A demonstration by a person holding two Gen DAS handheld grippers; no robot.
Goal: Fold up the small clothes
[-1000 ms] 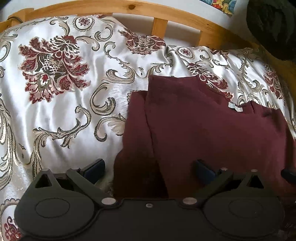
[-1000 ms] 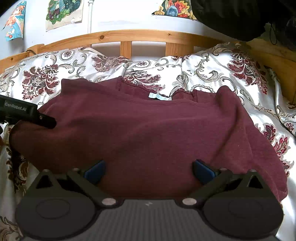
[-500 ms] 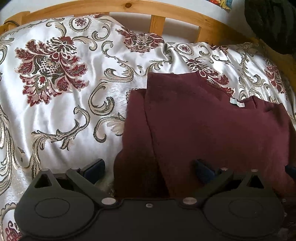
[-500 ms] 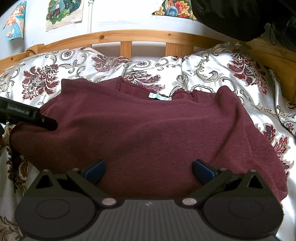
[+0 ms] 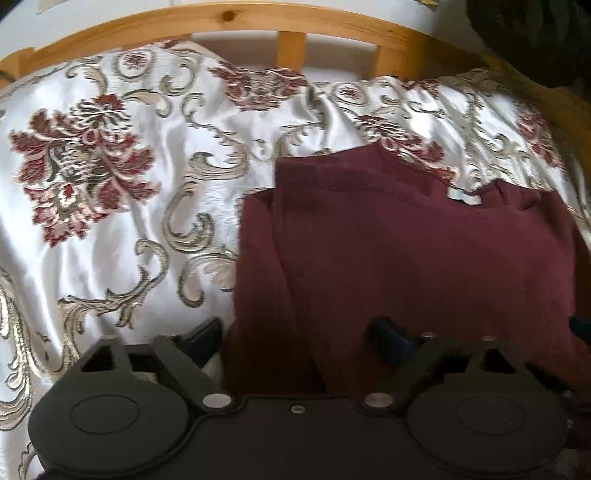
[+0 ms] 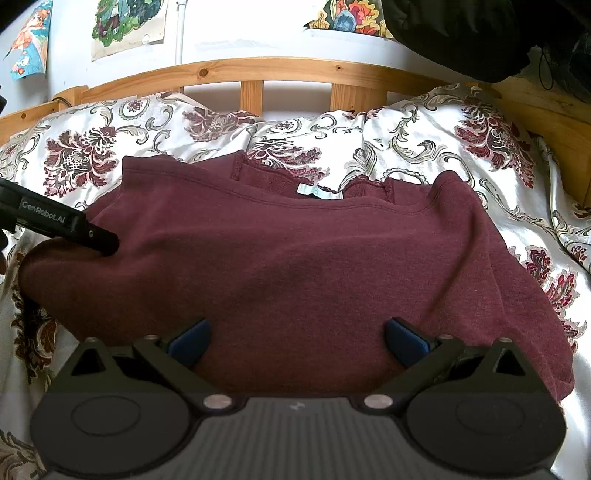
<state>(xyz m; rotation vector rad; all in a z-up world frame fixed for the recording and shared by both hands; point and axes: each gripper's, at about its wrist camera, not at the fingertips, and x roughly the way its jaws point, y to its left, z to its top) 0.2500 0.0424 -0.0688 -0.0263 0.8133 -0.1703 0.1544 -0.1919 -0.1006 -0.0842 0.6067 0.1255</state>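
A maroon sweatshirt (image 6: 295, 266) lies folded on the bed, neckline and white label (image 6: 317, 191) at the far side; it also shows in the left wrist view (image 5: 406, 251). My left gripper (image 5: 295, 336) is open, jaws wide, low over the garment's left folded edge; one of its fingers (image 6: 74, 229) touches the sweatshirt's left side in the right wrist view. My right gripper (image 6: 295, 339) is open, jaws wide, over the garment's near edge. Neither holds cloth.
The white satin bedspread (image 5: 110, 206) with red floral pattern covers the bed. A wooden headboard (image 6: 288, 70) runs along the far side. A dark garment (image 6: 461, 33) hangs at the upper right. Posters (image 6: 125, 26) are on the wall.
The left gripper has shifted left and tilted slightly, so the sweatshirt sits further right in its view. The right gripper has not moved.
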